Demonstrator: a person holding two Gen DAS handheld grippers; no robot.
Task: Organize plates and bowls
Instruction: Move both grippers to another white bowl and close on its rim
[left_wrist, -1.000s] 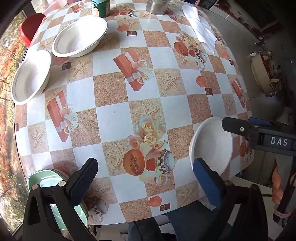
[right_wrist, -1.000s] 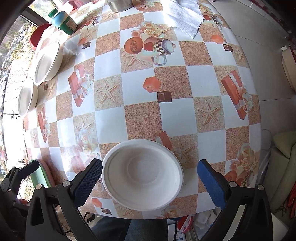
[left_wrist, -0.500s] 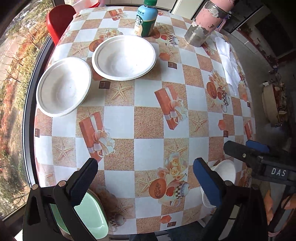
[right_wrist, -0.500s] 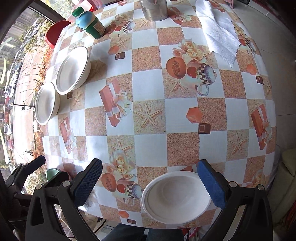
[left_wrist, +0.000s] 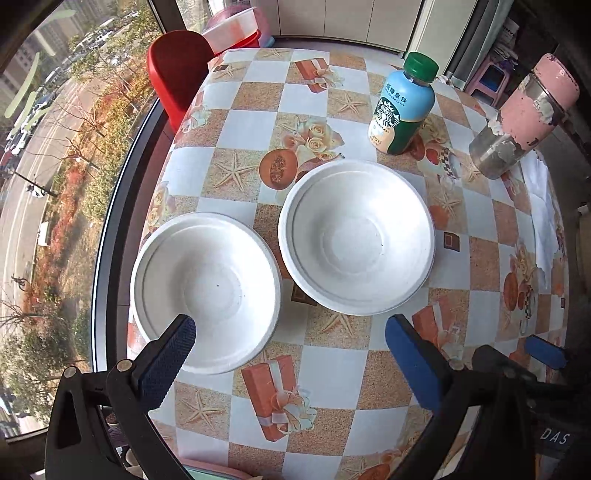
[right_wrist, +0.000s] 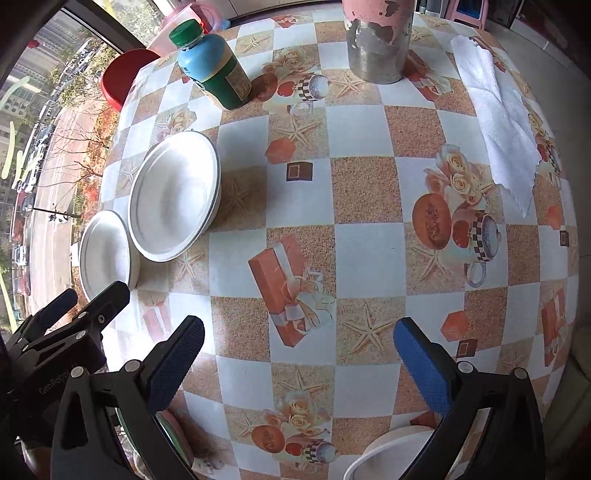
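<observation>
Window-side table in a checked cloth, with paper bowls laid out for stacking.

Two white bowls sit side by side near the window edge, the left bowl and right bowl almost touching; a third bowl lies at the near rim. The left gripper and right gripper both hang wide open and empty, probably lining up a pick. A green-capped bottle and pink flask stand behind.

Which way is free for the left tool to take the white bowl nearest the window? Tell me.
Probably yes: the left tool is open, one finger already over the bowl rim, nothing between.
</observation>
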